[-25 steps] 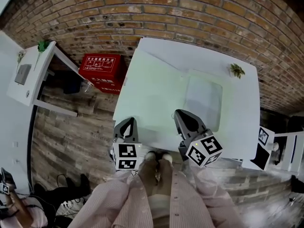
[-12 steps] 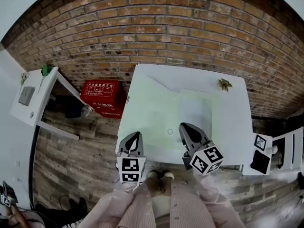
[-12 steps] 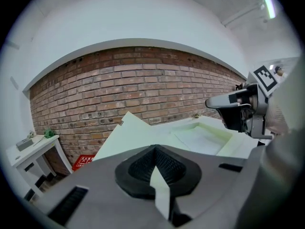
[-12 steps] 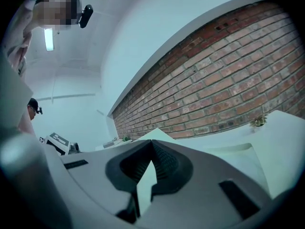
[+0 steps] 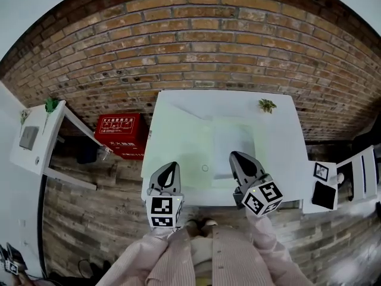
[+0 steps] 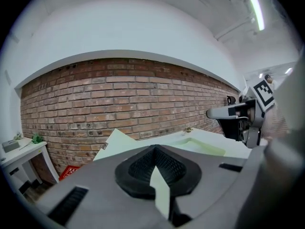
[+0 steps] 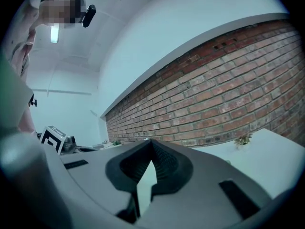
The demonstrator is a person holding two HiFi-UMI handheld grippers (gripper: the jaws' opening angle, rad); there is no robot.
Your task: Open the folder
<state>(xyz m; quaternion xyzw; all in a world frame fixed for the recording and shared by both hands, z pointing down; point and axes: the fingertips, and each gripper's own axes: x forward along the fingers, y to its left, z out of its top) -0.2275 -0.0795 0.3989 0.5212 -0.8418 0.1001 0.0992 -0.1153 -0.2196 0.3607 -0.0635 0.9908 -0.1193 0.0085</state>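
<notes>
The left gripper (image 5: pixel 169 167) and right gripper (image 5: pixel 239 158) have lifted to the white table's (image 5: pixel 283 159) near edge, both clenched and empty. The flat pale-green plastic folder (image 5: pixel 233 142) lies just beyond them, apparently not yet opened.

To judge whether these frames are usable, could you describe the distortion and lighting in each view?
Head view: fisheye bows the brick wall, table washed out. Left gripper view: ceiling lamp glares. Right gripper view: bluish cast throughout.
</notes>
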